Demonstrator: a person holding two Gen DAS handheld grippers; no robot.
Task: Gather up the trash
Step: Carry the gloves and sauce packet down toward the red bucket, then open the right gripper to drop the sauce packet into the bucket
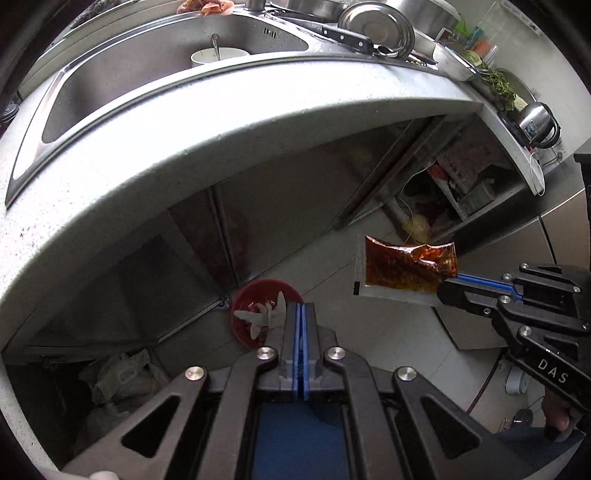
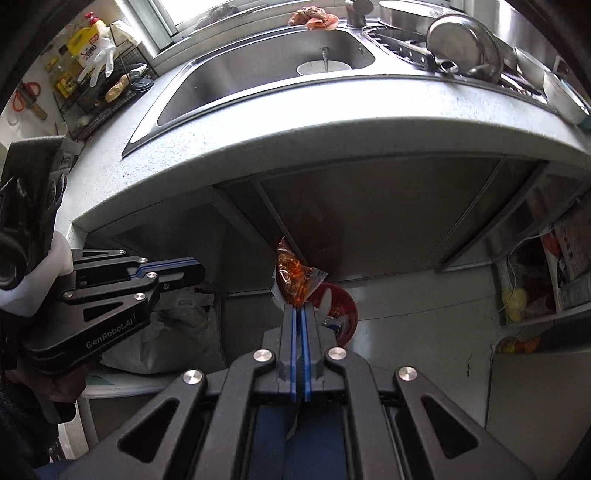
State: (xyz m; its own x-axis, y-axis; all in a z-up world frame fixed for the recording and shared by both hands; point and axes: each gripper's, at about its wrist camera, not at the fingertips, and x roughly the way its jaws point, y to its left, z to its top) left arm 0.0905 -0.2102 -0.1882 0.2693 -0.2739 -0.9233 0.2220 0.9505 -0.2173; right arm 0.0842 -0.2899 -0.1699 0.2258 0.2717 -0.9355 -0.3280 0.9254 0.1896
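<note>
Right gripper (image 2: 300,308): blue-padded jaws fully closed on one edge of a clear plastic sachet of reddish-brown sauce (image 2: 293,275), which stands up from the fingertips toward twelve o'clock in the right wrist view. In the left wrist view the same gripper (image 1: 445,290) enters from three o'clock, and the sachet (image 1: 404,267) projects from it toward nine o'clock, held in the air clear of the floor and of the cabinet.

Left gripper (image 1: 300,306): jaws pressed together, pad against pad. A scrap of pale crumpled paper (image 1: 264,317) shows just beside the fingertips at ten o'clock — whether it is pinched between the pads or lies in the bin behind cannot be told. From the right wrist view this gripper (image 2: 201,271) sits at nine o'clock, with nothing visible past its tips.

Beyond both sets of tips, on the floor against the cabinet base, stands a round red plastic bin (image 1: 245,299). In the right wrist view the bin (image 2: 343,302) lies behind and to four o'clock of the sachet.

Upper field: a curved speckled grey stone countertop (image 1: 229,140) carries a stainless steel sink (image 1: 147,85) holding a white bowl with a spoon (image 1: 218,55). At one o'clock, a black-handled knife (image 1: 345,37) rests beside a round steel plate (image 1: 376,26).
</note>
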